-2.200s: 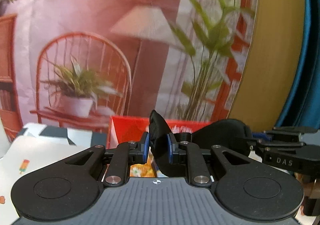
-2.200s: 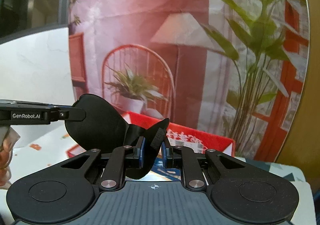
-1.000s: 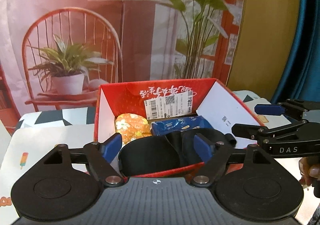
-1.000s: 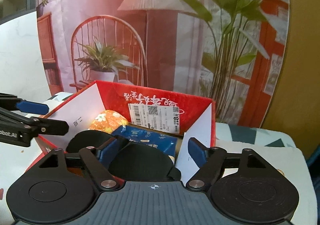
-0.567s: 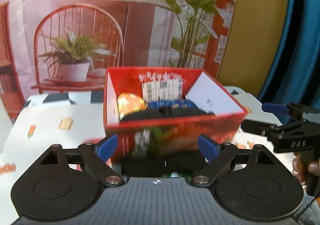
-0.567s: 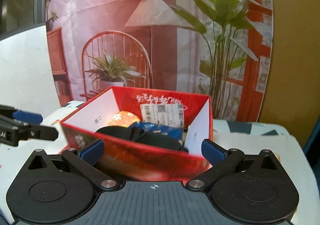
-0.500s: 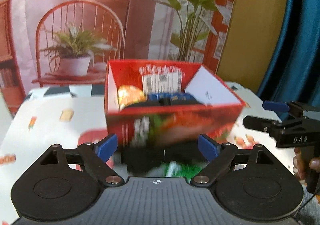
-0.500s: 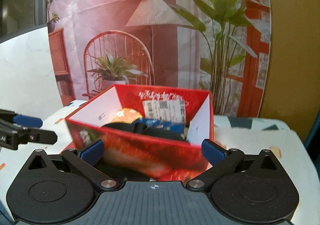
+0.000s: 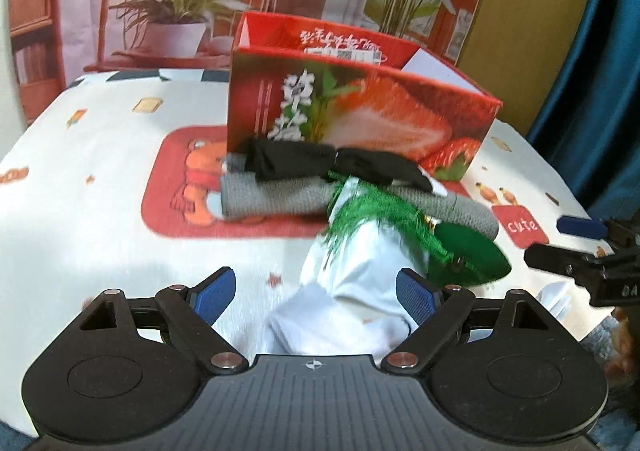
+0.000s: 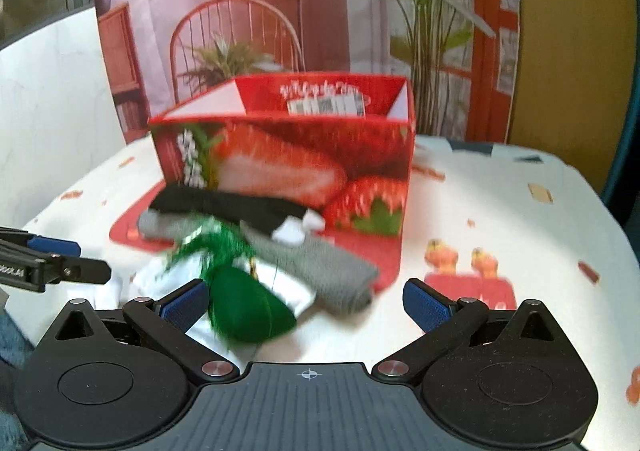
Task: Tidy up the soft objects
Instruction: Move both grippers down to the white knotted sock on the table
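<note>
**Both tools released, pile of soft stuff sitting in front of the strawberry box**

So the left tool (image 9: 311, 293) has its jaws spread wide with nothing pinched. There's white cloth (image 9: 352, 291) lying between its blue pads (image 9: 212, 293), but they aren't pressing on it. The right tool (image 10: 308, 301) is spread just as wide and gripping nothing either; the green felt piece (image 10: 250, 311) lies by its left pad, though the blur makes it hard to say whether they touch.

The soft things are all heaped on the surface (image 9: 100, 179), which has a white cartoon-print cover, right against the front wall of the red strawberry box (image 9: 360, 107). From the left wrist view: a black fabric piece (image 9: 296, 163) lies on top of a grey knit item (image 9: 276, 197), and both butt up to the box. In front of those is some green tinsel fringe (image 9: 372, 211) draped over the white cloth, with the green felt piece off to the right. A second grey knit piece (image 10: 320, 267) runs out diagonally toward the right tool.

The box stands upright and open at the top, with a white barcode label (image 10: 326, 105) showing on its inner back wall. Whatever else is inside can't be seen from this low angle. Each tool's tip pokes into the other's view at the edge.
</note>
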